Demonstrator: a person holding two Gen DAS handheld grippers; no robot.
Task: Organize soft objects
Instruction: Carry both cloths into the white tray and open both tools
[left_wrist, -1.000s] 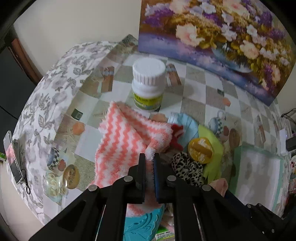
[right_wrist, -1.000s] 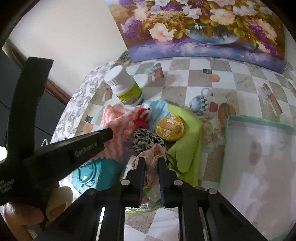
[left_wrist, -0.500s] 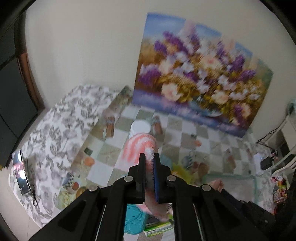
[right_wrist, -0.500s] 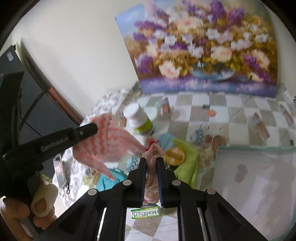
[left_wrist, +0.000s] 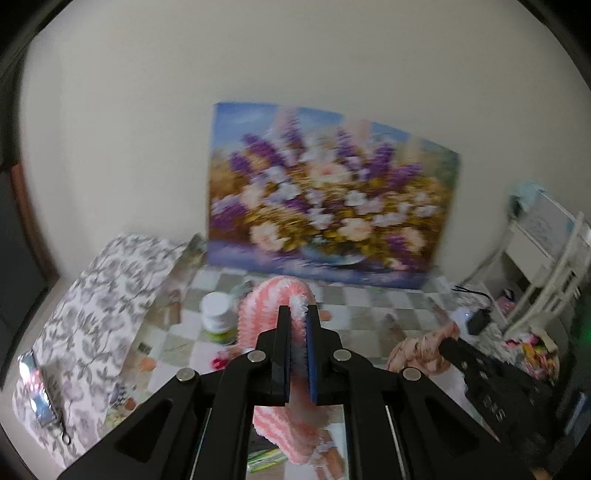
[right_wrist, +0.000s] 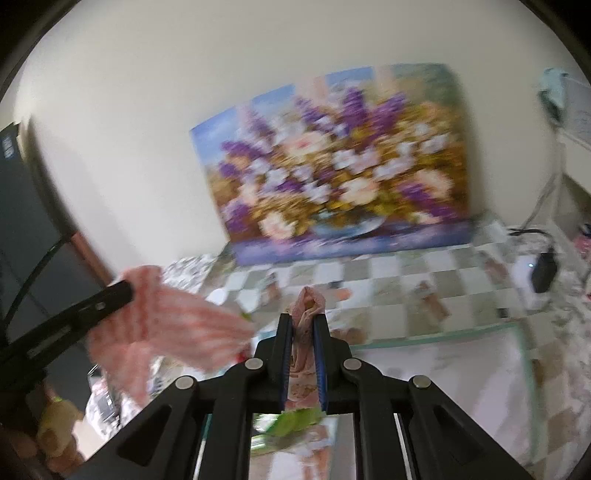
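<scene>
Cloth in pink and white zigzag stripes (left_wrist: 275, 295) sits pinched between the pads of my left gripper (left_wrist: 298, 321); it arches up over the fingertips and hangs down below them, clear of the table. In the right wrist view the same cloth (right_wrist: 166, 325) spreads out in a blurred fan from the tip of that gripper (right_wrist: 110, 299), held up in the air at the left. My right gripper (right_wrist: 303, 325) is clamped on a paler pink crumpled fabric (right_wrist: 306, 306), a tuft of which pokes out above the fingertips while more trails down between the fingers. From the left wrist view that fabric (left_wrist: 421, 350) is a bunched lump at the end of the right gripper (left_wrist: 448, 343), raised above the tabletop and well apart from the striped cloth. Below both lies a table covered in a checkered cloth with printed pictures (right_wrist: 406, 273). A white-capped bottle with a green and yellow label (left_wrist: 218, 314) stands on it just left of the striped cloth. A pale tray with a green rim (right_wrist: 461, 369) lies on the table to my right. A painting of purple and cream flowers (left_wrist: 325, 199) leans against the wall at the table's far edge, and a grey leaf-patterned cover (left_wrist: 96, 314) drapes the left end.
</scene>
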